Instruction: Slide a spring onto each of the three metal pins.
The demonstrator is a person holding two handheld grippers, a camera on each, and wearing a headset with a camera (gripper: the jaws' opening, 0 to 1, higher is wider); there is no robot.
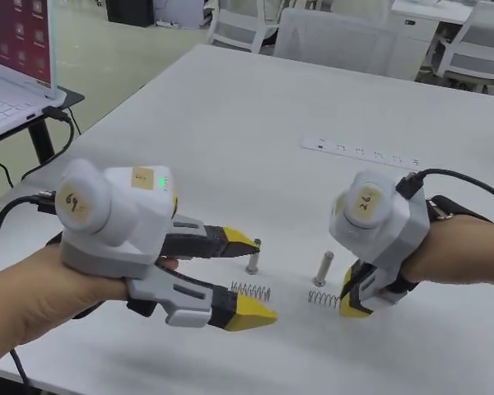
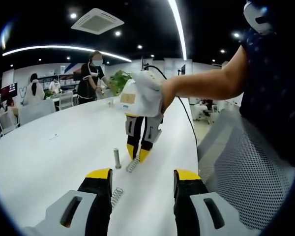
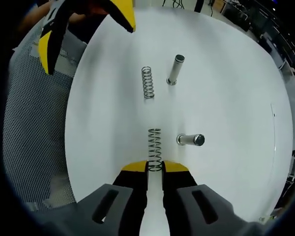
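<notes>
Two short metal pins stand upright on the white table point(image 1: 230, 123): one point(image 1: 253, 257) close to my left gripper's far jaw, the other point(image 1: 323, 268) in front of my right gripper. My right gripper point(image 3: 155, 167) points down at the table and is shut on the near end of a spring point(image 3: 154, 145), which lies flat beside a pin point(image 3: 191, 140). A second spring point(image 1: 251, 290) lies loose by the lower jaw of my left gripper point(image 1: 251, 276). That gripper is open, with nothing between its yellow-tipped jaws. In the left gripper view this spring point(image 2: 117, 195) lies just beside one jaw.
A white power strip point(image 1: 362, 152) lies farther back on the table. A laptop point(image 1: 8, 74) sits on a stand at the left. White chairs point(image 1: 329, 37) line the far side. A mesh chair back point(image 2: 236, 162) is near the table edge, and a person point(image 2: 91, 73) stands beyond.
</notes>
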